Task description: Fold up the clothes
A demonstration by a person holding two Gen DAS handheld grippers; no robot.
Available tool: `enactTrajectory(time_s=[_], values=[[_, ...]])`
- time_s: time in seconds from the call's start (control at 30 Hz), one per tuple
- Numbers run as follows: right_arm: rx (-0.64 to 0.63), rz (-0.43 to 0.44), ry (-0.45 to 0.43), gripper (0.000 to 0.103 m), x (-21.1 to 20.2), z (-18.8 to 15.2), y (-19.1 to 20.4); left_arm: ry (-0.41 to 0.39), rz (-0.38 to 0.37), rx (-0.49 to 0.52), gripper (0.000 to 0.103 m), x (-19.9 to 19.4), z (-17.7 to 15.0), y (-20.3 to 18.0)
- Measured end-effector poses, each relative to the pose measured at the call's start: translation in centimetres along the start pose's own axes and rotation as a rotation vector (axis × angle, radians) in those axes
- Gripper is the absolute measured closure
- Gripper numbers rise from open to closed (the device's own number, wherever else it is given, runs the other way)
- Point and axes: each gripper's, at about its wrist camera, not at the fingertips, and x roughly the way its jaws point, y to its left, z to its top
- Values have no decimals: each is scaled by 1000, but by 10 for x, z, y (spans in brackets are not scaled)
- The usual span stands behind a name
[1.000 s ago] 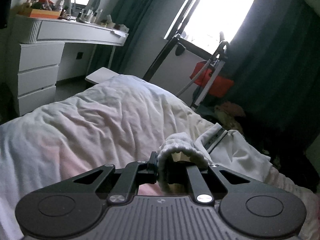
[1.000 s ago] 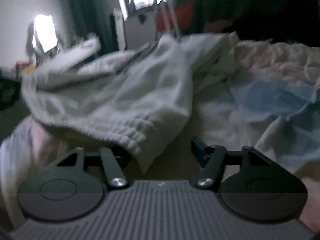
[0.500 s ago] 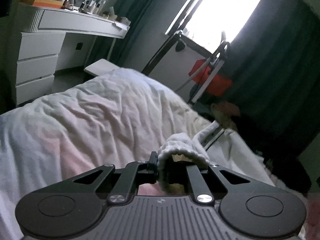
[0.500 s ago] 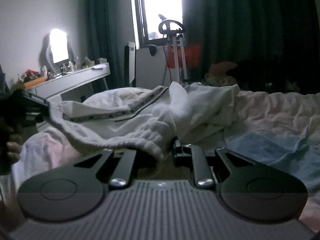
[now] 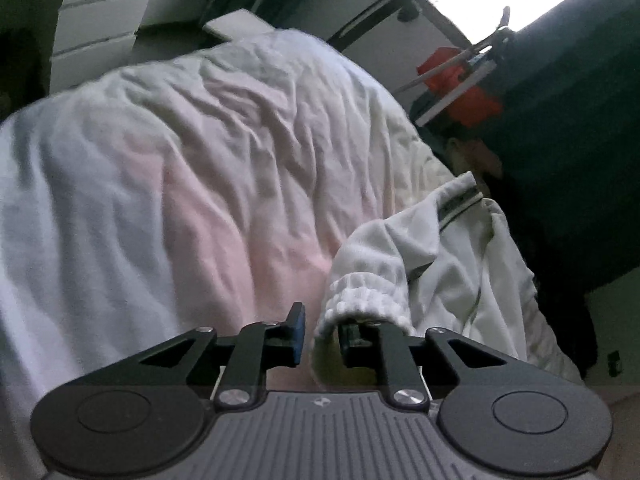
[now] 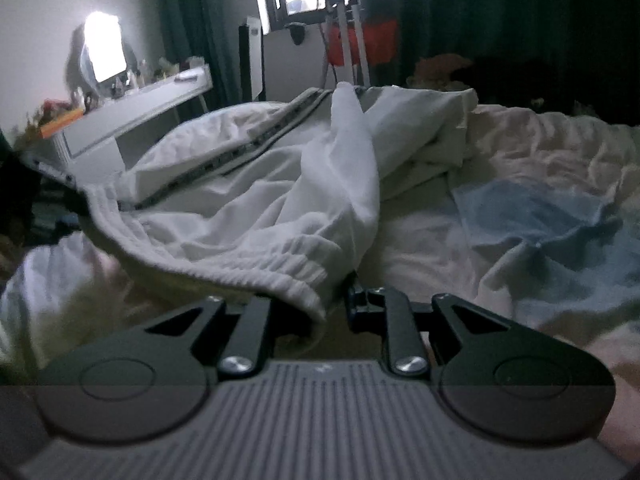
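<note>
A white garment [image 5: 440,264] with a dark striped trim lies bunched on the bed. In the left wrist view its ribbed hem [image 5: 364,288] hangs over the right finger of my left gripper [image 5: 320,332]. That gripper's jaws stand slightly apart, with a gap beside the blue pad [image 5: 297,332]. In the right wrist view the same garment [image 6: 260,208] spreads toward me. My right gripper [image 6: 320,308] is shut on the hem's [image 6: 240,268] near corner, and its left fingertip is hidden under the cloth.
A rumpled white and pink duvet [image 5: 200,160] covers the bed. A light blue cloth [image 6: 540,216] lies on it to the right. White drawers [image 5: 100,20], a cluttered dressing table [image 6: 140,112] and a metal stand with red fabric [image 6: 360,44] line the far side by dark curtains.
My right gripper, wide open a second ago, closed on the hem and still holds it. My left gripper tilted down toward the bed and its jaws parted a little.
</note>
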Motion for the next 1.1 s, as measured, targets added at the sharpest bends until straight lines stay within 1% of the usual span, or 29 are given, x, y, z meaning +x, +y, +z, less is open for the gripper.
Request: enactTrajectory(time_s=[0.07, 0.1, 0.13, 0.17, 0.2, 0.23, 0.27, 0.3, 0.4, 0.43, 0.47, 0.53, 0.67, 0.73, 0.83, 0.9, 0.93, 0.97, 1.0, 1.03, 1.07, 1.1], values=[[15, 16, 4, 80, -6, 2, -1, -26, 8, 31, 58, -12, -2, -1], [20, 22, 13, 79, -8, 2, -1, -38, 18, 53, 54, -18, -4, -3], [23, 32, 30, 78, -10, 2, -2, -51, 28, 75, 53, -23, -6, -4], [28, 45, 51, 78, -11, 1, -2, -63, 38, 98, 47, -29, -8, -6], [44, 67, 70, 78, -13, 0, -4, -74, 43, 116, 40, -34, -10, -7], [66, 94, 88, 78, -15, -1, -7, -85, 43, 128, 36, -38, -11, -9], [95, 121, 97, 78, -16, -1, -10, -96, 37, 134, 29, -42, -12, -10], [128, 149, 97, 78, -18, -1, -14, -108, 24, 128, 24, -46, -14, -10], [228, 233, 99, 69, -22, 0, -25, -122, -17, 118, 20, -54, -17, -10], [262, 261, 99, 59, -23, 0, -29, -125, -23, 121, 20, -54, -17, -11], [295, 289, 99, 45, -25, 0, -32, -125, -19, 131, 18, -53, -18, -13], [379, 310, 99, 31, -20, -1, -41, -110, -3, 152, 17, -45, -18, -17], [537, 337, 128, 31, 0, -7, -56, -51, 10, 176, 17, -18, -14, -21], [601, 331, 143, 31, 12, -13, -62, -25, 38, 163, 17, 1, -12, -21], [653, 321, 146, 31, 30, -18, -68, 18, 88, 155, 21, 29, -9, -21], [681, 319, 144, 31, 43, -21, -70, 32, 93, 147, 35, 41, -6, -18], [695, 318, 143, 31, 49, -22, -71, 31, 94, 142, 37, 45, -5, -17], [697, 323, 138, 32, 52, -22, -66, 19, 98, 138, 46, 47, -4, -15], [691, 333, 132, 32, 51, -22, -56, 7, 97, 136, 52, 48, -3, -15], [685, 344, 125, 42, 50, -21, -47, -5, 89, 140, 55, 48, -2, -14], [679, 354, 118, 60, 50, -20, -37, -22, 85, 147, 66, 46, -1, -14], [673, 365, 112, 63, 49, -20, -27, -43, 85, 155, 75, 43, 1, -15]])
